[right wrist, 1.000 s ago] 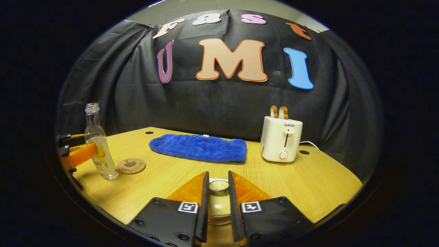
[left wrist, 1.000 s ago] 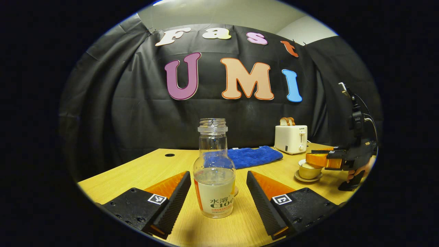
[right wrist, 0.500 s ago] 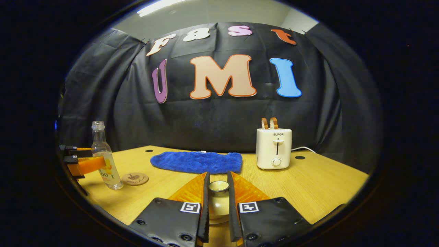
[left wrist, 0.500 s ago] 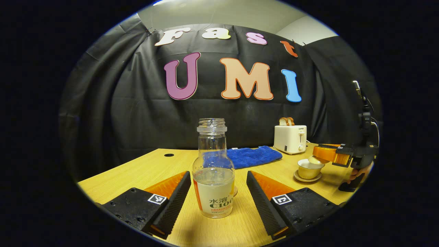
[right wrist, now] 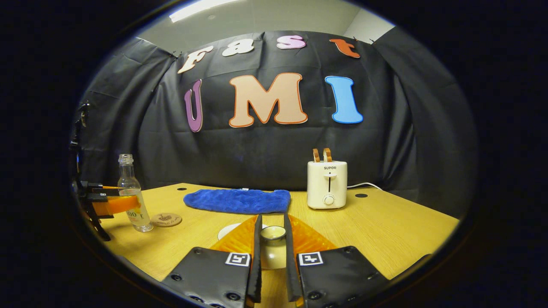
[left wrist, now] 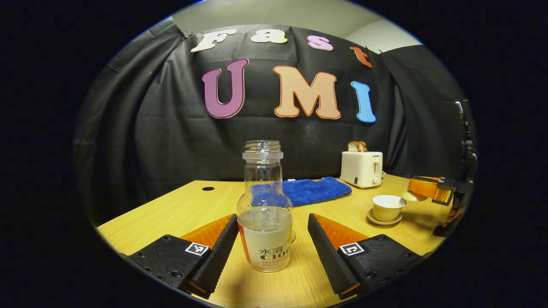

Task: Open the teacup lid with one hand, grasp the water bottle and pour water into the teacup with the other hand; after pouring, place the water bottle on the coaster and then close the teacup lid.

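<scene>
Clear glass made up the uncapped water bottle (left wrist: 265, 209), which stood upright on the wooden table (left wrist: 171, 214) between the spread fingers of the left gripper (left wrist: 272, 246); neither finger touched it. Its pale label carried writing I leave unread. In the right gripper view the coaster (right wrist: 166, 220), stamped with a small dark motif, lay just right of that bottle. Far right in the left gripper view, the teacup (left wrist: 388, 207) sat uncovered on its saucer (left wrist: 384, 220). The right gripper (right wrist: 271, 252) was clamped on the knob of the teacup lid (right wrist: 272, 248), held up off the cup. Farther back lay a blue cloth (right wrist: 237, 201) and a white toaster (right wrist: 326, 185) holding two slices of toast.
</scene>
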Demonstrator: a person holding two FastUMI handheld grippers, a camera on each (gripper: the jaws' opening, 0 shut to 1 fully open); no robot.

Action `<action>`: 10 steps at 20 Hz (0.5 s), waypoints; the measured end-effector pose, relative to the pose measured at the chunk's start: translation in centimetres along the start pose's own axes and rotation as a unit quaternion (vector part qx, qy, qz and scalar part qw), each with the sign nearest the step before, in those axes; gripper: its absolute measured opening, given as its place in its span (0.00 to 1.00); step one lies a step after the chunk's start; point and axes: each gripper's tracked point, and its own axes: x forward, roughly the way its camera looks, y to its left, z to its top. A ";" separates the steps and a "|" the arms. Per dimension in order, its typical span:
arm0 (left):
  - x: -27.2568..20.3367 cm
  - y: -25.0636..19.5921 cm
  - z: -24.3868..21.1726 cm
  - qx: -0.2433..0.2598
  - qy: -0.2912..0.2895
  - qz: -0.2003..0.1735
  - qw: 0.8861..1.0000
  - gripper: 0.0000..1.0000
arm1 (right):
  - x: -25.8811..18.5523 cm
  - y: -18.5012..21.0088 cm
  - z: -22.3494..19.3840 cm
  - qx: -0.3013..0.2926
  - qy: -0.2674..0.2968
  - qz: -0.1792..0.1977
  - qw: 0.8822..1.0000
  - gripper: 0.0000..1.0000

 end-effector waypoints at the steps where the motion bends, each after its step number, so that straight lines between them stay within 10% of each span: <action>1: 0.3 0.1 -0.4 -0.001 0.012 0.001 1.000 0.95 | -0.2 -0.2 0.0 0.000 0.000 0.000 1.000 0.27; 10: 4.1 0.0 -2.4 0.000 0.101 -0.003 0.995 0.83 | -1.3 -1.0 0.1 0.000 0.000 -0.004 1.000 0.27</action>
